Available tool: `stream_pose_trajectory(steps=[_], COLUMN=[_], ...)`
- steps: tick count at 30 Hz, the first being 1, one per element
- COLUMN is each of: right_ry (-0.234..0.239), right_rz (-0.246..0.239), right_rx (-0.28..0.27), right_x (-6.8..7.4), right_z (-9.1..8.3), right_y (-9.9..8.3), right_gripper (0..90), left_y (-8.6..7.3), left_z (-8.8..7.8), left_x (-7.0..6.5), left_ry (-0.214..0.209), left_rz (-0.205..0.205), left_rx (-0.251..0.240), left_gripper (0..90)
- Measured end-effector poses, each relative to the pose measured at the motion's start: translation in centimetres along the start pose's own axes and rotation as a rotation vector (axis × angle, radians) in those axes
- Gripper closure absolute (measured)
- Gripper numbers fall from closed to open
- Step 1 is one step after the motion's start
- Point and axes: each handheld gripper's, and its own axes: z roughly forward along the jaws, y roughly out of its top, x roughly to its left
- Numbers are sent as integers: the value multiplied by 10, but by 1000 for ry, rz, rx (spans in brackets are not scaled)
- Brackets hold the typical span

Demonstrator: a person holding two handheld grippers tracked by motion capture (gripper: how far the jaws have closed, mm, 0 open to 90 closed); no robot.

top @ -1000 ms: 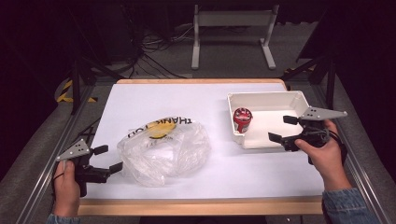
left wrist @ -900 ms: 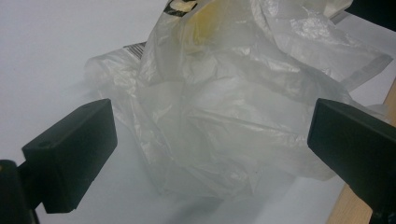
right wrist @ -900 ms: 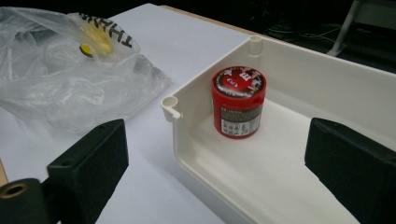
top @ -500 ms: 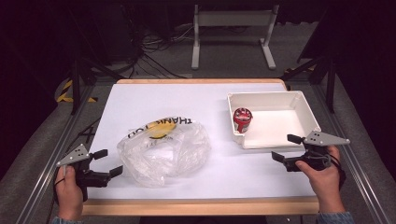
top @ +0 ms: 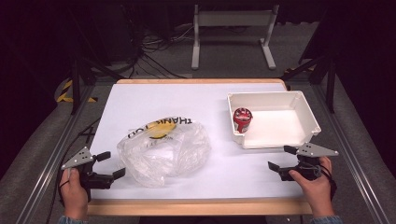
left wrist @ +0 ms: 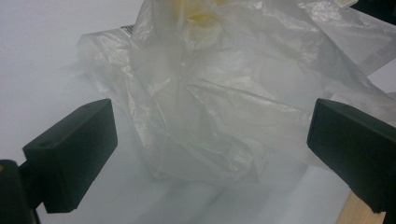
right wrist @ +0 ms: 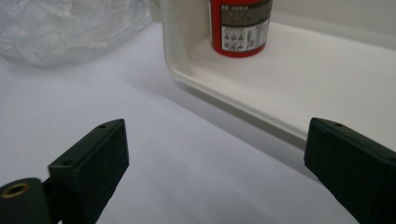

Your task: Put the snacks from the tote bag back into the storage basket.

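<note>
A crumpled clear plastic bag [top: 163, 147] with yellow print and black lettering lies on the white table, left of centre. The bag [left wrist: 224, 93] also rises close ahead in the left gripper view. My left gripper [top: 111, 164] rests at the front left, just beside the bag's near edge, open and empty. A red can [top: 242, 119] stands upright in the left end of a white tray [top: 308, 116]. The can [right wrist: 240, 28] and the tray's near wall [right wrist: 224, 93] lie ahead in the right gripper view. My right gripper [top: 281, 157] sits open in front of the tray, holding nothing.
The table's wooden front edge [top: 196, 207] runs just before both hands. Metal rails flank the table on both sides. A white stand [top: 231, 32] and cables lie on the floor beyond the far edge.
My right gripper has drawn back from the tray's front right corner toward the table's near edge. The left gripper has shifted slightly back and down. The can stays in the tray.
</note>
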Motion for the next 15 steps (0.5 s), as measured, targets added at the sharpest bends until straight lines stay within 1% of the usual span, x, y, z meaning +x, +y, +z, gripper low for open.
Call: stream_pose_trajectory(steps=[4, 7, 15], right_ry=[-8, -1, -22], right_rz=[-13, -7, 11], right_rx=[44, 49, 69], right_x=[0, 0, -1], right_z=[7, 9, 13], right_y=[-5, -6, -9], right_gripper=[72, 72, 63], left_y=[-2, -3, -4], left_z=[3, 4, 8], left_x=[0, 1, 2], left_ry=[5, 8, 30], left_rz=[0, 2, 14], left_rx=[4, 9, 14], left_gripper=[27, 26, 26])
